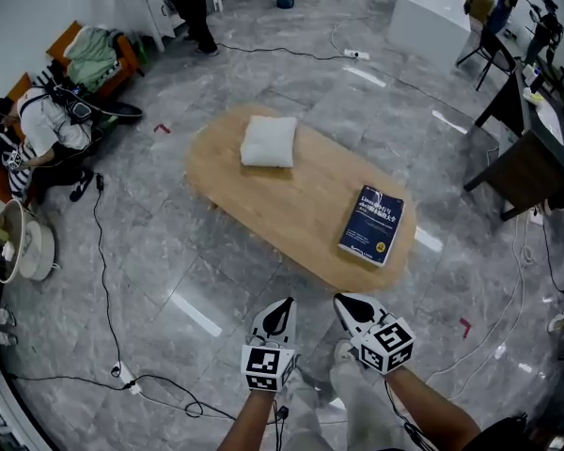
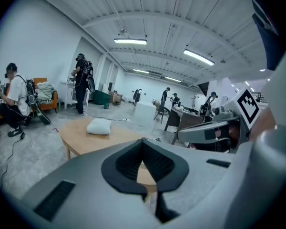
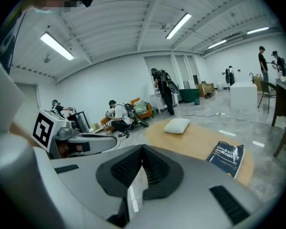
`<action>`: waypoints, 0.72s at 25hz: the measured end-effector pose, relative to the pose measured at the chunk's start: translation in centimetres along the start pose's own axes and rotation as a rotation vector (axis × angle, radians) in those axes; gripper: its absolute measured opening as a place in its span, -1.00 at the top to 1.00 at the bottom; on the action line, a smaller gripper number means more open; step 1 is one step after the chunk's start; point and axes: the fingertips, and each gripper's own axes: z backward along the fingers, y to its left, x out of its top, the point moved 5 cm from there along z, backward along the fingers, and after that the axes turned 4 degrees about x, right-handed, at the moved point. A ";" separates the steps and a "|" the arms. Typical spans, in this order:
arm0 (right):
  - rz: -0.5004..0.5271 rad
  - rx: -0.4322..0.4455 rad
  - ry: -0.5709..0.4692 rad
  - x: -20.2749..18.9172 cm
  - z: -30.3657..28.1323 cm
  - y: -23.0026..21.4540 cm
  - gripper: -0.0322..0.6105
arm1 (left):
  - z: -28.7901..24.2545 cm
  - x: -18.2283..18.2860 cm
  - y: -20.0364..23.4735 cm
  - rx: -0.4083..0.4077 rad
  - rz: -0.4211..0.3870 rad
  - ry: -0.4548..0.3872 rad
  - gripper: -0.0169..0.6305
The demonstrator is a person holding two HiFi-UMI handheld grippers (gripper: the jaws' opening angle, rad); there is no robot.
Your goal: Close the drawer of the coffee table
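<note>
Head view, looking down: the left gripper (image 1: 284, 303) and right gripper (image 1: 343, 301) hang side by side, jaws closed on nothing, near the oval wooden desk (image 1: 301, 195). On the desk lie a blue book (image 1: 371, 225), then a white pillow (image 1: 269, 141). Its drawer cannot be made out.

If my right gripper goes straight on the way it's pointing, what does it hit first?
Probably the near edge of the light wooden oval coffee table, left of the dark blue book. The right gripper points toward it across open floor, but its height is hard to judge.
</note>
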 end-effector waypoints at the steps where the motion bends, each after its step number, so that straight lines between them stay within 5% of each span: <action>1: 0.005 -0.003 -0.009 0.6 0.3 0.2 0.86 | 0.4 0.5 -0.3 -0.003 -0.002 -0.003 0.94; 8: -0.026 -0.023 -0.085 3.2 2.4 3.5 0.86 | 4.5 2.9 -1.2 -0.008 -0.005 -0.022 0.94; 18: 0.058 -0.006 -0.116 6.7 4.8 7.1 0.86 | 8.2 6.9 -2.7 -0.011 -0.018 -0.068 0.94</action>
